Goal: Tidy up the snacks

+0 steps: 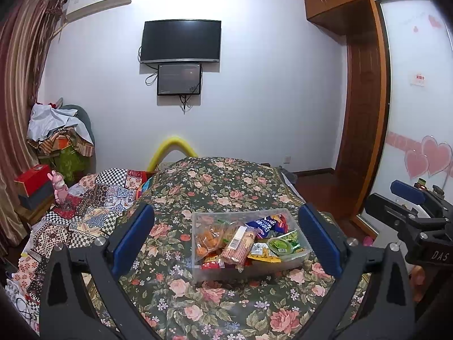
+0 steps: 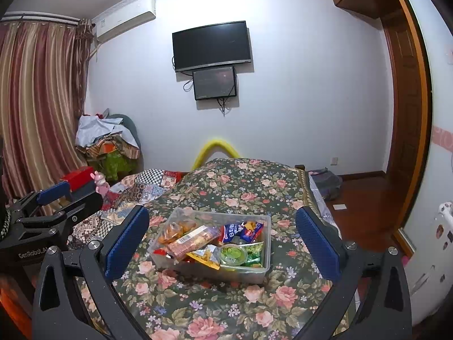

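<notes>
Snacks fill a clear bin (image 1: 294,257) resting on the floral bed cover (image 1: 220,187): a long biscuit pack (image 1: 236,245), a blue bag (image 1: 263,222), a green cup (image 1: 279,246), orange pieces in a clear bag (image 1: 208,236). Lower packets are buried and hard to identify. The left gripper (image 1: 225,240) and right gripper (image 2: 223,240) both have jaws spread wide, holding nothing, with the bin beyond and between their tips. Each gripper's base is cut off by the frame.

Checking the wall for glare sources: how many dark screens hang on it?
2: a large television high on the wall, and a smaller screen directly below it, overlapping its lower edge. None seems hidden.
</notes>
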Demonstrator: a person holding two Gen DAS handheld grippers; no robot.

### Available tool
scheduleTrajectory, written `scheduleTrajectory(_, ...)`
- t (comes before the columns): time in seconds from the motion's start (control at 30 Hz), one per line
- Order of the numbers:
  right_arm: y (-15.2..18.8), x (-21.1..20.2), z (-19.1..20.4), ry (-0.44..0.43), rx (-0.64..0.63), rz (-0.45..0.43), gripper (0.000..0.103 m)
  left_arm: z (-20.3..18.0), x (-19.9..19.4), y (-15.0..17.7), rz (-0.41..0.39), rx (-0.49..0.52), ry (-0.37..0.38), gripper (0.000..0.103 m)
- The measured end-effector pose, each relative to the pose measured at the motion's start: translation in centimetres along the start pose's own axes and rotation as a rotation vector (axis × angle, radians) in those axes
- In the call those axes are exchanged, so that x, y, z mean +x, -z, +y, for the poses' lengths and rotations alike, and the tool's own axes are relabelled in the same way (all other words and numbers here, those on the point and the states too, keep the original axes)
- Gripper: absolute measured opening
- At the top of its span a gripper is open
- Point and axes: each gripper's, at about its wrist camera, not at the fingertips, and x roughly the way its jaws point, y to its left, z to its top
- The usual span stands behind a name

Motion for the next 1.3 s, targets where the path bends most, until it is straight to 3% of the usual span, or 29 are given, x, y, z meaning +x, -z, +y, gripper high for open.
scheduleTrajectory(1.3,0.18,0.17,0.03,0.011,-0.006,0.002,0.103,-0.23,-0.36,0.01,-0.015,-0.004,0.018,0.103)
